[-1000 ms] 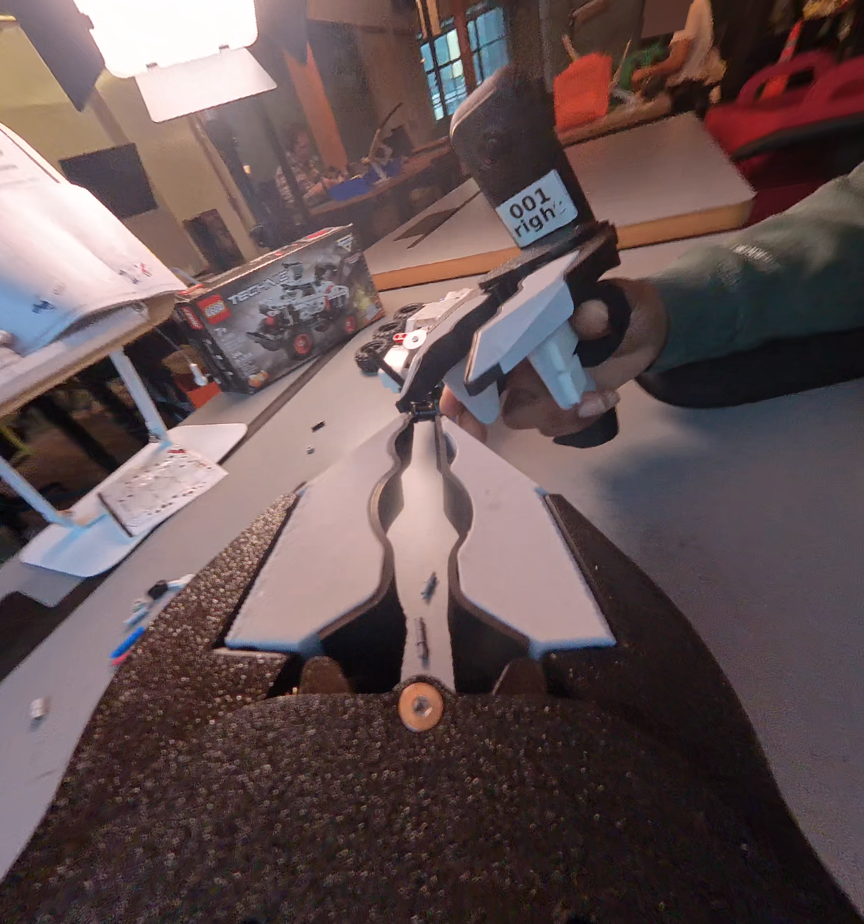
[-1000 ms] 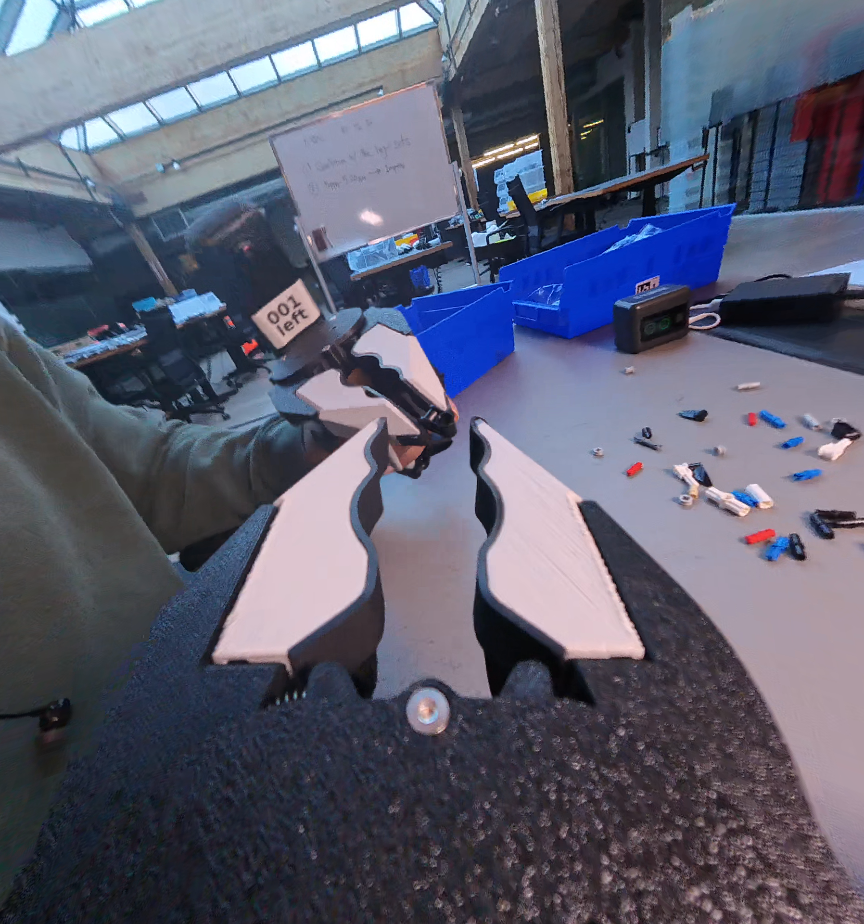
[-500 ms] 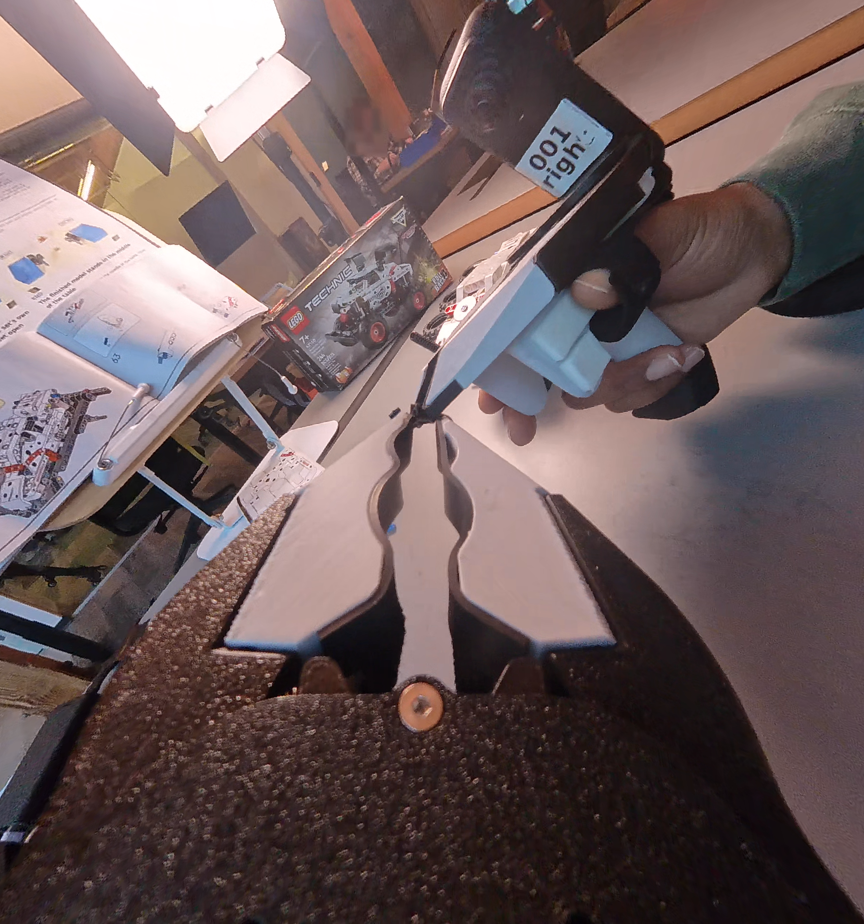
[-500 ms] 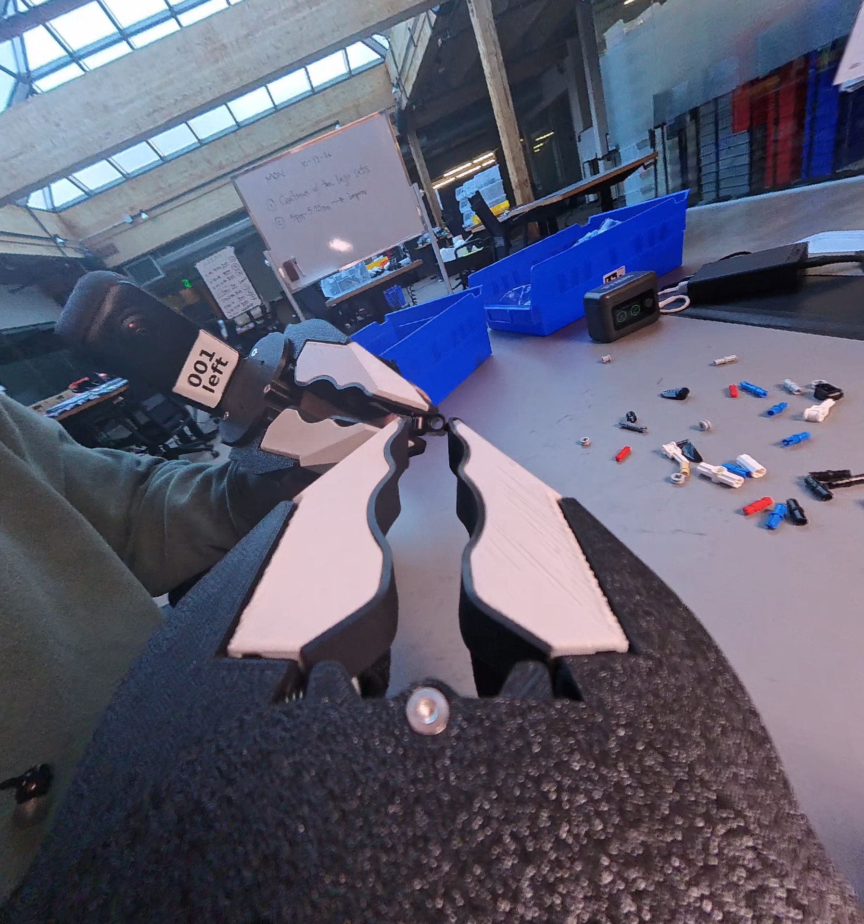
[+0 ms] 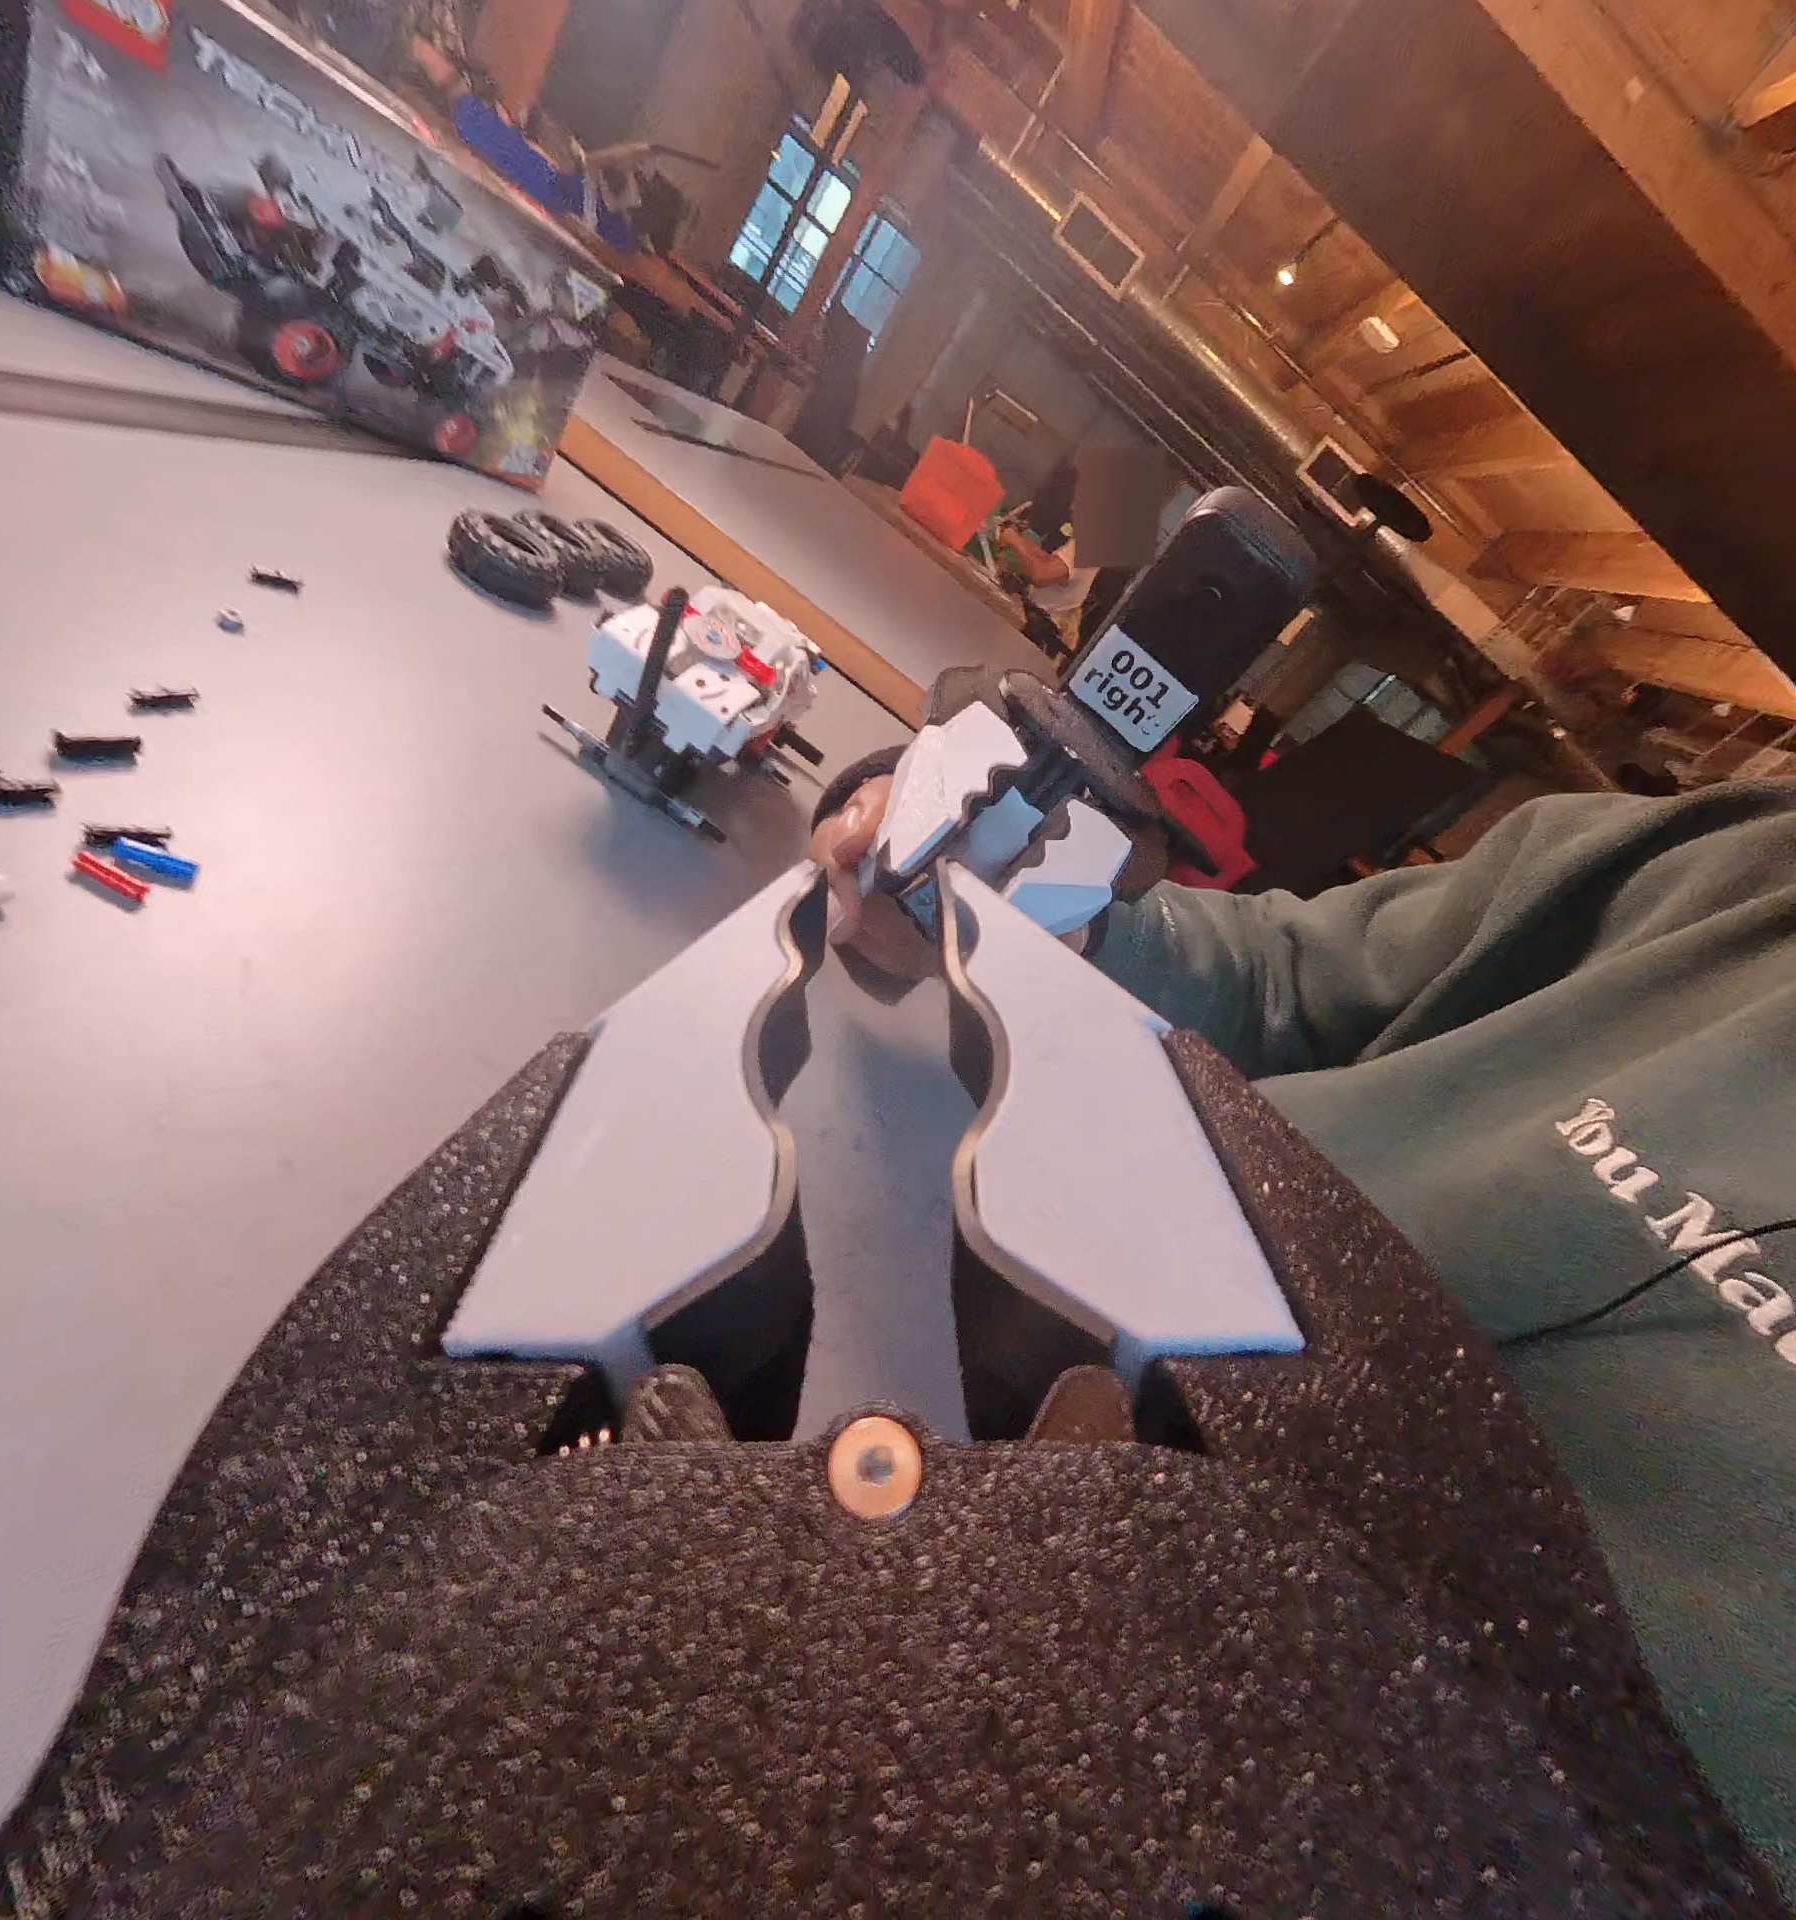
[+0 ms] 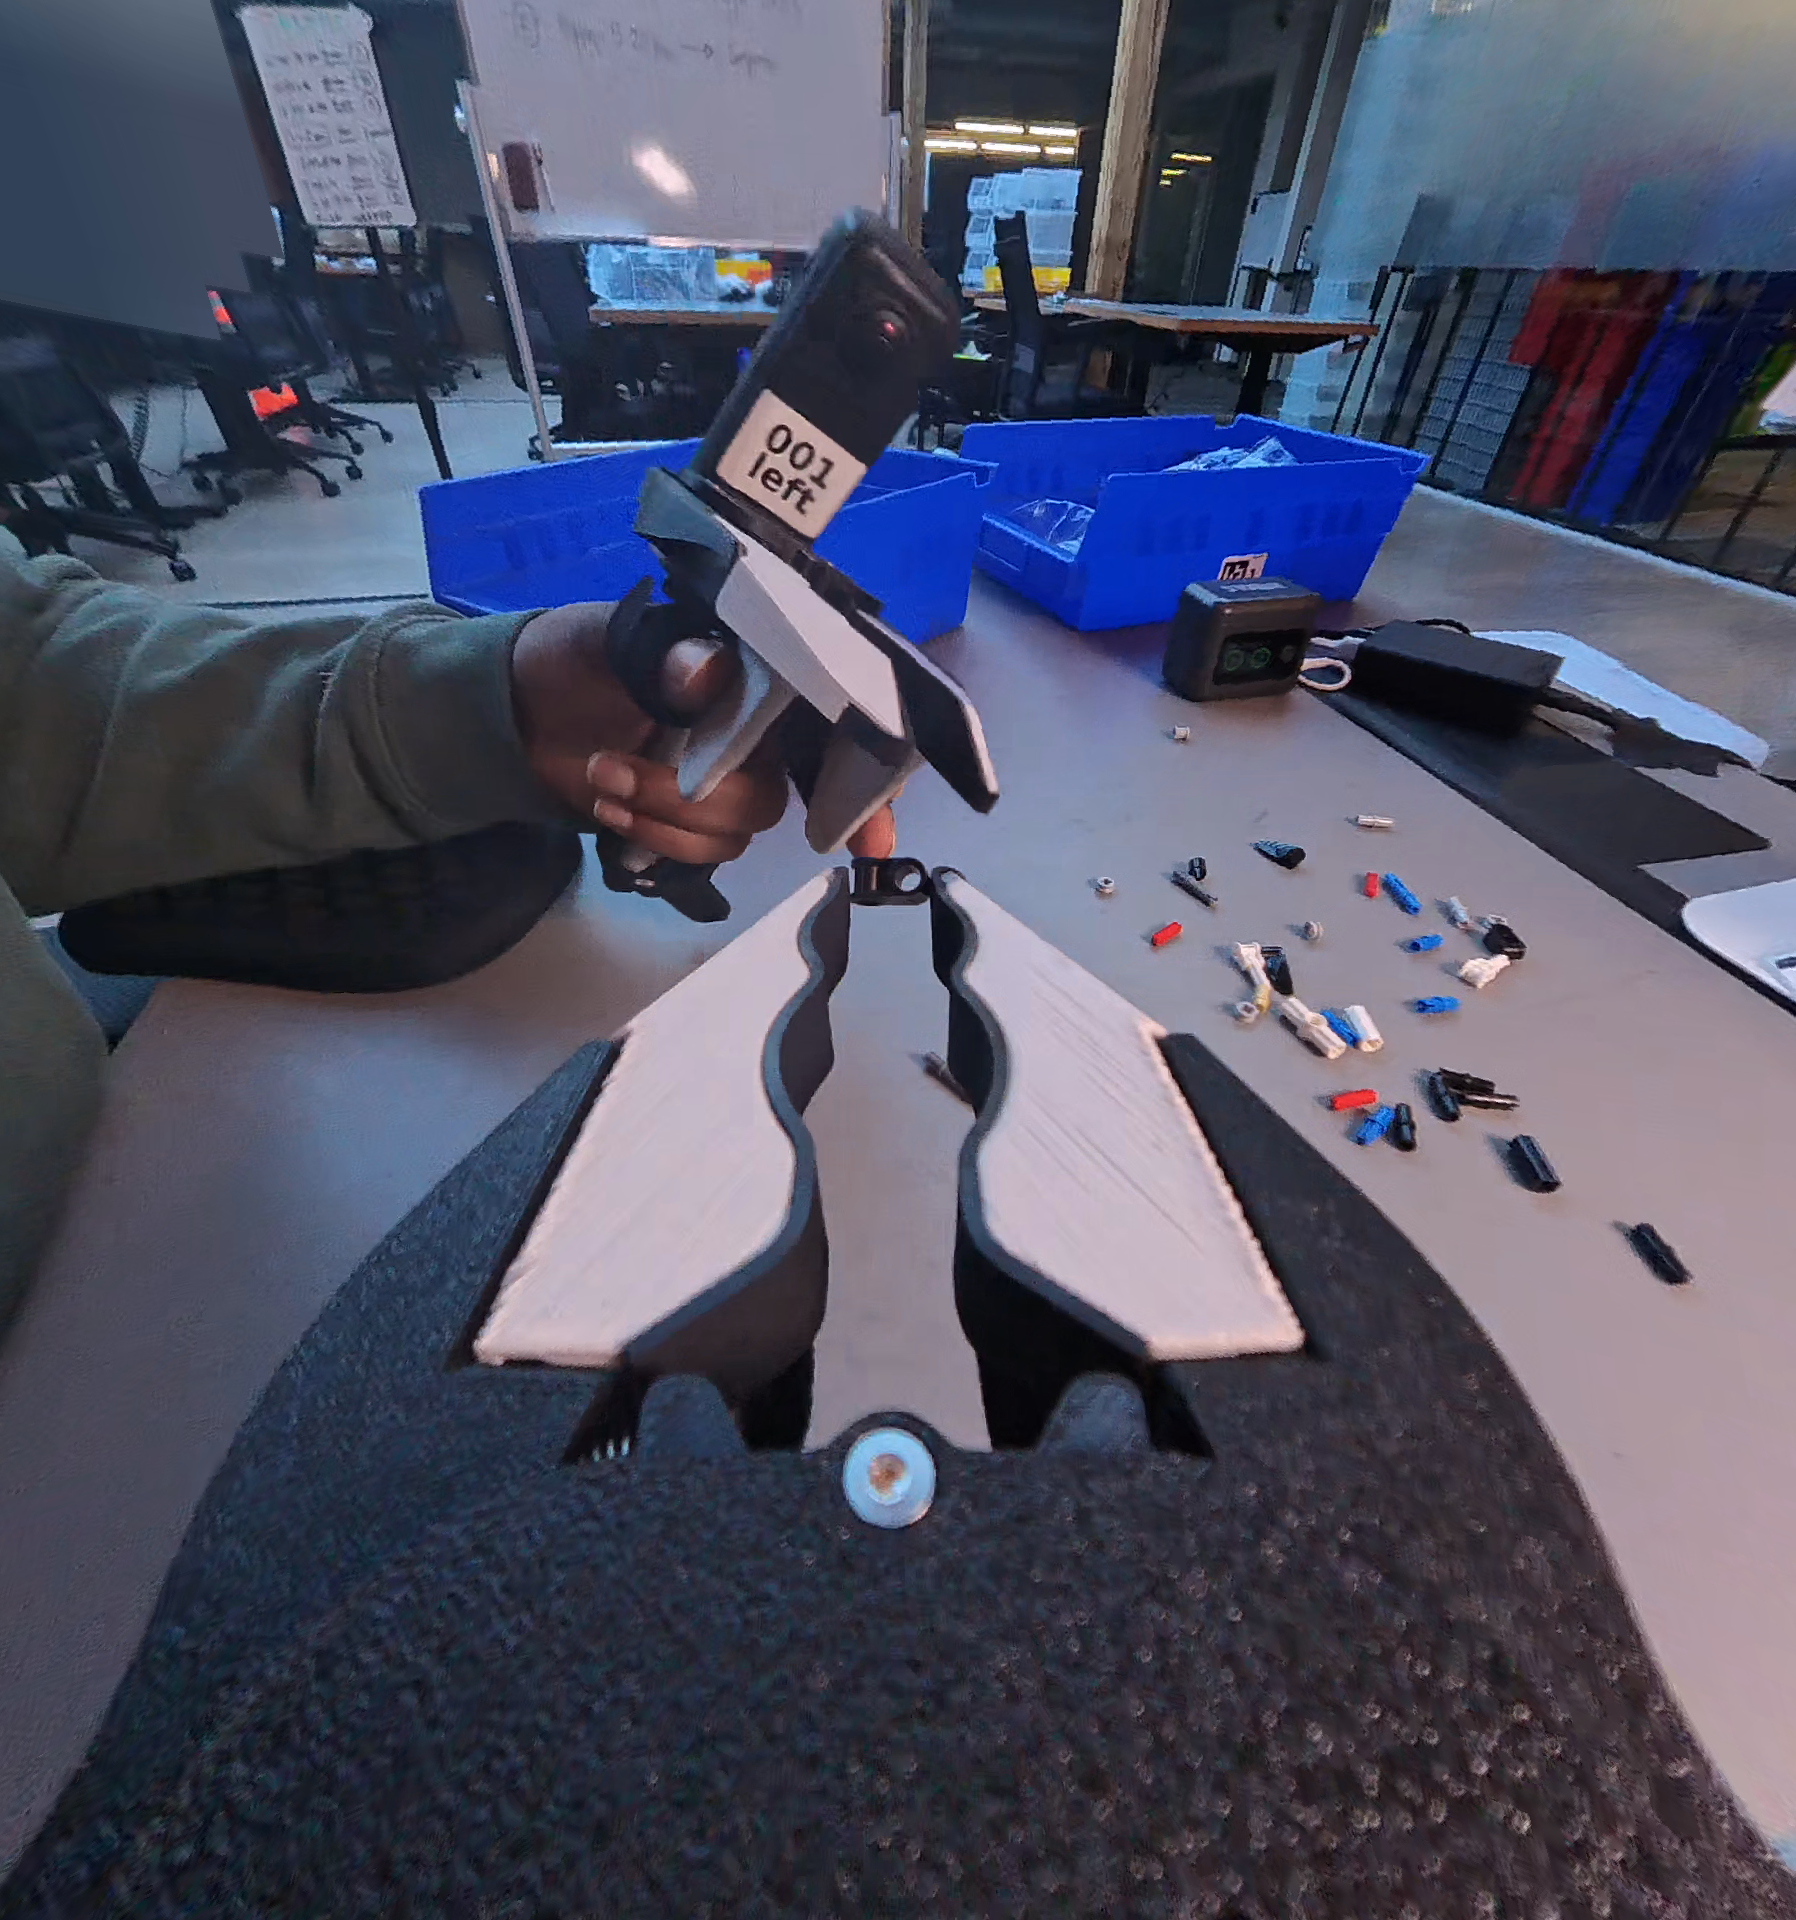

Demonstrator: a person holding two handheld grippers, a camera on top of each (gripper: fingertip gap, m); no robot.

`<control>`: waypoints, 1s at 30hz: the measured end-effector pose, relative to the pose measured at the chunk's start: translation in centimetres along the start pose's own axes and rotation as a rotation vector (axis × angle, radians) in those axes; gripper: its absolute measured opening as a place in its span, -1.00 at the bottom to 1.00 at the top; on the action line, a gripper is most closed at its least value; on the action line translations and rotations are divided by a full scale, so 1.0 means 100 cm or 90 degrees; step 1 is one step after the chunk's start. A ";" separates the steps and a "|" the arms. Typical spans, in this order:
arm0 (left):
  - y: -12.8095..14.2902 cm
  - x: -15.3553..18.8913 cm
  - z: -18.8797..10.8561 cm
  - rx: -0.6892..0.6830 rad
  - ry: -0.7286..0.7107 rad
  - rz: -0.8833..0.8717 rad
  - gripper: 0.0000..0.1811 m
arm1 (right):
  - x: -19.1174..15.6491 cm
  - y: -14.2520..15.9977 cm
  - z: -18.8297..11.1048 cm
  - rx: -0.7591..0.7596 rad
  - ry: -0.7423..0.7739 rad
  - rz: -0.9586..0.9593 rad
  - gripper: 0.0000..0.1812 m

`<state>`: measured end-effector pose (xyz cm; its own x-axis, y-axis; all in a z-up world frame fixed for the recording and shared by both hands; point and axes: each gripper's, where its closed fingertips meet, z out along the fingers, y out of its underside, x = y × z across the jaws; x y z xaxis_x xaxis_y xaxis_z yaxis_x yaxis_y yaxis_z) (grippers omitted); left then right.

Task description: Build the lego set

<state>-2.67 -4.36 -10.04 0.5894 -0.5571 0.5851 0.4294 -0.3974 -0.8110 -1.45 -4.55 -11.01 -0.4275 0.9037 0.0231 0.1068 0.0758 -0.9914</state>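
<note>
Your right gripper [image 6: 889, 881] pinches a small black connector [image 6: 886, 879] at its jaw tips alone; a slight twist could flick it onto the surface [image 6: 977, 1662]. Your left gripper [image 5: 878, 883] is released, jaws apart and empty. Beyond the left jaws sits the half-built model [image 5: 702, 691]; loose pieces [image 6: 1372, 1023] lie right of the right jaws. Half a second ago the left jaws were nearly closed at the right's tips.
</note>
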 end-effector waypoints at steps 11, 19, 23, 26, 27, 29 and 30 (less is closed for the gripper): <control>0.024 0.005 0.016 -0.054 0.058 -0.119 -0.86 | -0.004 0.008 0.005 -0.038 0.035 -0.112 -0.84; 0.010 0.010 0.015 0.035 0.139 -0.270 -0.92 | 0.000 -0.004 0.002 -0.007 0.104 -0.220 -0.84; 0.007 0.013 0.016 0.058 0.172 -0.320 -0.92 | 0.000 -0.007 0.001 0.004 0.126 -0.266 -0.84; 0.008 0.013 0.017 0.060 0.176 -0.332 -0.93 | 0.000 -0.007 0.001 0.003 0.129 -0.276 -0.84; 0.008 0.013 0.017 0.060 0.176 -0.334 -0.93 | -0.001 -0.007 0.001 0.002 0.129 -0.280 -0.84; 0.009 0.014 0.018 0.058 0.176 -0.335 -0.93 | -0.001 -0.006 0.001 -0.001 0.125 -0.283 -0.84; 0.009 0.013 0.018 0.058 0.171 -0.328 -0.93 | -0.001 -0.006 0.000 -0.005 0.120 -0.278 -0.84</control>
<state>-0.28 -4.15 -9.99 0.0993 -0.4786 0.8724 0.6784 -0.6089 -0.4112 -1.51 -4.68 -10.45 -0.2635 0.8470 0.4617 -0.0390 0.4688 -0.8824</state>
